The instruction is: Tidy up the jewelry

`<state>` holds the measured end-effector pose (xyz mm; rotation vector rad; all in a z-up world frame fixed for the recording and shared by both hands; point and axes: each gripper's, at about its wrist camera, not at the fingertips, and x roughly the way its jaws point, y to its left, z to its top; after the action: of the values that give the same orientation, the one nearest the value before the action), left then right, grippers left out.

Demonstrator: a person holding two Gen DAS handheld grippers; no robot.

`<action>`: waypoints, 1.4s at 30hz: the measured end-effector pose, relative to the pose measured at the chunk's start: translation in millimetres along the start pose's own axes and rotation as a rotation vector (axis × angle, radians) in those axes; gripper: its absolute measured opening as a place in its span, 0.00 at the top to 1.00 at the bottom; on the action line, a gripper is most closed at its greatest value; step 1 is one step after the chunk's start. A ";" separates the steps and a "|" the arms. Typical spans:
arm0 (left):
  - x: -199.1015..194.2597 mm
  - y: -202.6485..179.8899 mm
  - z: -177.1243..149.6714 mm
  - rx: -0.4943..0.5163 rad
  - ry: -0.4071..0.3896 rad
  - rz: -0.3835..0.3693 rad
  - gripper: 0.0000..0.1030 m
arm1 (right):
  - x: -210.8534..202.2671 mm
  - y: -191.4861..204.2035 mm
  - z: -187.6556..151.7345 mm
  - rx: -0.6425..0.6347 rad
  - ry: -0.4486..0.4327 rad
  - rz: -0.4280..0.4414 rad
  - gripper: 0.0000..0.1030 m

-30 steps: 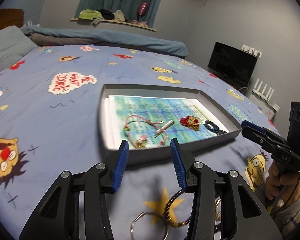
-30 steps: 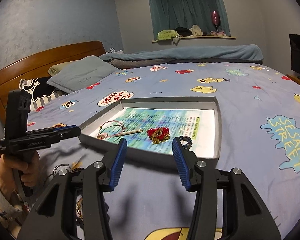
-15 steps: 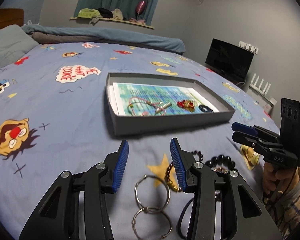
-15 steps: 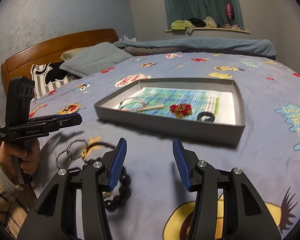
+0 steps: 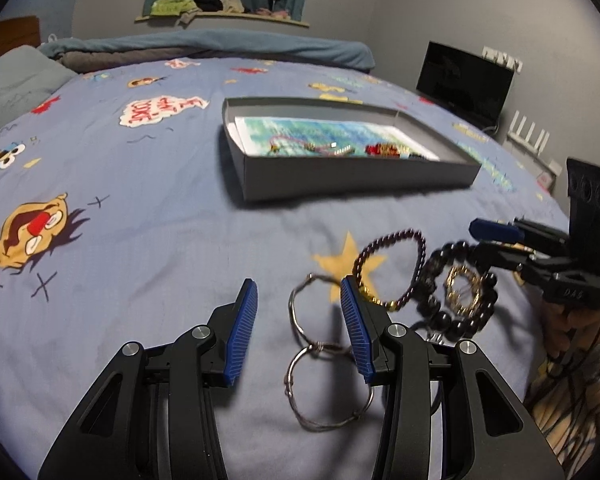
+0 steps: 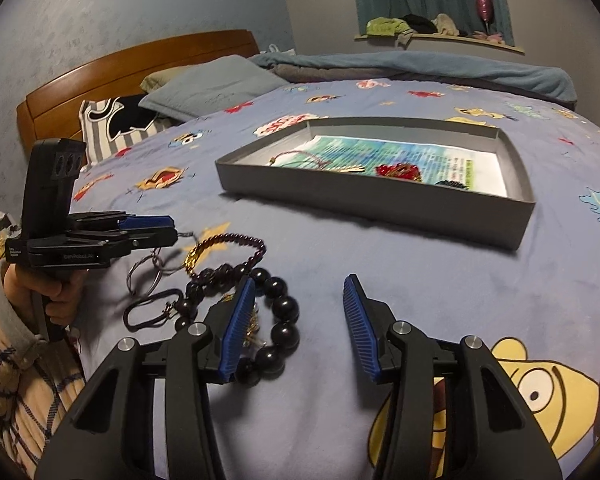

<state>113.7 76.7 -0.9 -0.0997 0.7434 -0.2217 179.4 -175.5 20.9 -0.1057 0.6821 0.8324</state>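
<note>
Jewellery, loose lot: paired silver wire hoops (image 5: 320, 364), slim dark-purple bead bracelet (image 5: 392, 264), chunky black bead bracelet (image 5: 456, 296) around a small gold chain piece (image 5: 462, 286), thin black cord loop (image 6: 150, 312). All lie flat in a cluster on the blue cartoon-print bedsheet (image 5: 140, 240), short of the shallow grey cardboard tray (image 5: 356, 180), likely awaiting transfer. Hoops' joined long axis runs away from the left claw (image 5: 298, 332), toward the tray. Left claw open, empty, hovering over the hoops (probably next pick). Right claw (image 6: 298, 328) open, empty, beside the black beads. Tray already holds a pink cord bracelet (image 5: 300, 144) and red bead piece (image 5: 382, 150).
</note>
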 end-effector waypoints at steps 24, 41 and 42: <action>-16.1 -6.5 8.5 0.048 -0.110 0.084 0.95 | -28.9 0.2 9.3 -0.039 -0.148 -0.047 0.86; -29.1 -21.9 31.4 0.022 -0.256 0.015 0.96 | -55.5 -6.6 24.2 0.027 -0.294 -0.006 0.86; -28.8 -22.6 32.9 0.021 -0.261 0.010 0.96 | -56.5 -5.7 25.3 0.028 -0.301 0.004 0.86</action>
<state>111.8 61.9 46.0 -0.1029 0.4814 -0.2027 169.7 -207.2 73.4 0.0459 0.4109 0.8213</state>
